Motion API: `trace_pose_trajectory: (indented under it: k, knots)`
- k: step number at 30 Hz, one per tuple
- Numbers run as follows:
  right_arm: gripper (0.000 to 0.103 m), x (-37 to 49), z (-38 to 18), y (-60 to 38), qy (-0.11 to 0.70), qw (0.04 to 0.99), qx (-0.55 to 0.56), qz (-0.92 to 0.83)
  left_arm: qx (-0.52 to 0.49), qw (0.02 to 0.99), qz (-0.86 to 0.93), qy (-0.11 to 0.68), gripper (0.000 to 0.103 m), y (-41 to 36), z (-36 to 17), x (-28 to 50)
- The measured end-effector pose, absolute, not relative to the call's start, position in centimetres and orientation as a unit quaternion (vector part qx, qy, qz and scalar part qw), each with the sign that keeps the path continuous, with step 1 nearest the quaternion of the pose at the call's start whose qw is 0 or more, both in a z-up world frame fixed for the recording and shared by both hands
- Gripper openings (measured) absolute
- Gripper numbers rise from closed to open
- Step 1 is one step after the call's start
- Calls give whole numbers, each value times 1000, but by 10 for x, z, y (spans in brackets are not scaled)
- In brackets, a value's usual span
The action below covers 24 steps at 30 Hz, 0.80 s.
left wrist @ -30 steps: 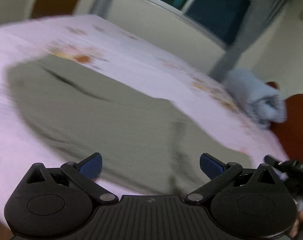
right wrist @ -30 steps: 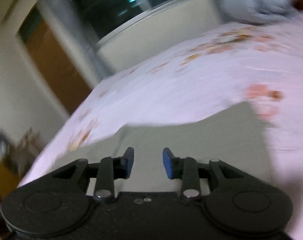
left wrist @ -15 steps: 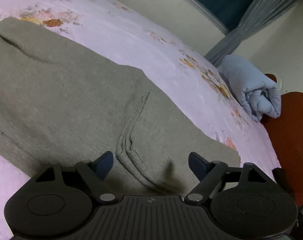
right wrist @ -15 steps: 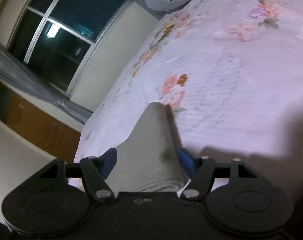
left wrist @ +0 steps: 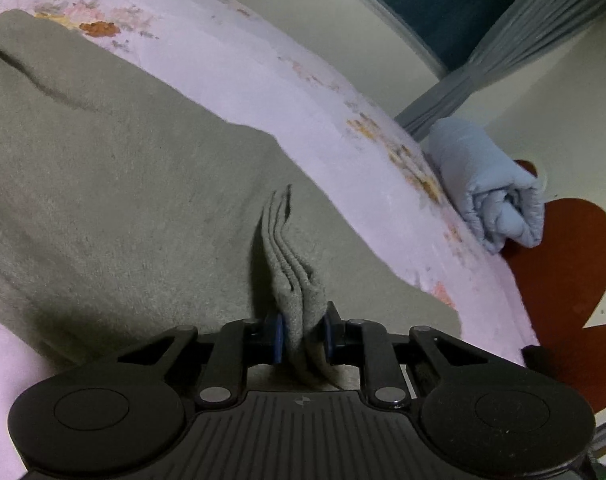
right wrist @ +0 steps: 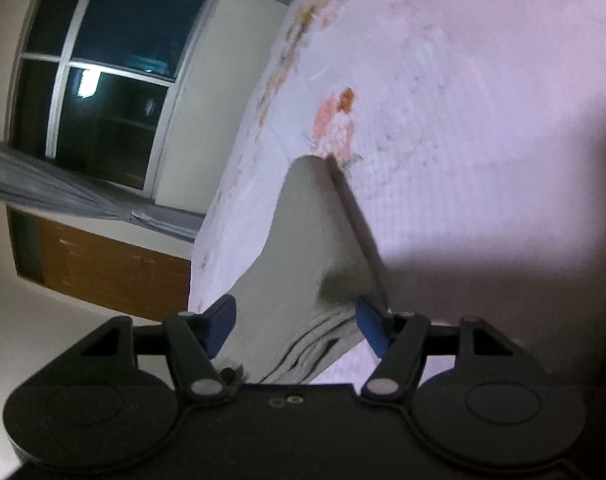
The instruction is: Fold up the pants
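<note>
Grey pants lying on a floral-sheeted bed, taken at one end for a further fold.

The left gripper has just closed its jaws, now narrow, pinching a stacked ridge of cloth layers; the right gripper stands with jaws fairly wide astride the layered edge of the pants, pads apparently not yet pressing. Judged from the several layers, an early fold is done; carrying this end over remains. Ahead of the left jaws the cloth lies flat, with bare sheet beyond; a rolled blue blanket sits well right, near the bed's edge.
</note>
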State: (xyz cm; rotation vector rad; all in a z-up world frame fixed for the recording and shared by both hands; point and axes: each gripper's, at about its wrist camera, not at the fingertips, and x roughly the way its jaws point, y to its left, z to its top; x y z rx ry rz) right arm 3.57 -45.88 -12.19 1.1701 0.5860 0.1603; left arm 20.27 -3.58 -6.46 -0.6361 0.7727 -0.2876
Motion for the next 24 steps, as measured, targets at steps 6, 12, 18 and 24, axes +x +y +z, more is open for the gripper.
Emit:
trace_pose_trajectory:
  k: [6, 12, 18, 24]
  knots:
    - [60, 42, -126, -445, 281, 774, 559, 97, -313, 863, -146, 368, 19, -32, -61, 198]
    - [60, 49, -134, -443, 266, 762, 584, 91, -317, 866, -163, 351, 19, -31, -38, 197]
    - [61, 57, -143, -443, 247, 758, 599, 72, -314, 870, -169, 340, 19, -33, -20, 200]
    - [42, 55, -121, -444, 210, 811, 542, 61, -304, 868, -151, 362, 19, -29, -42, 194]
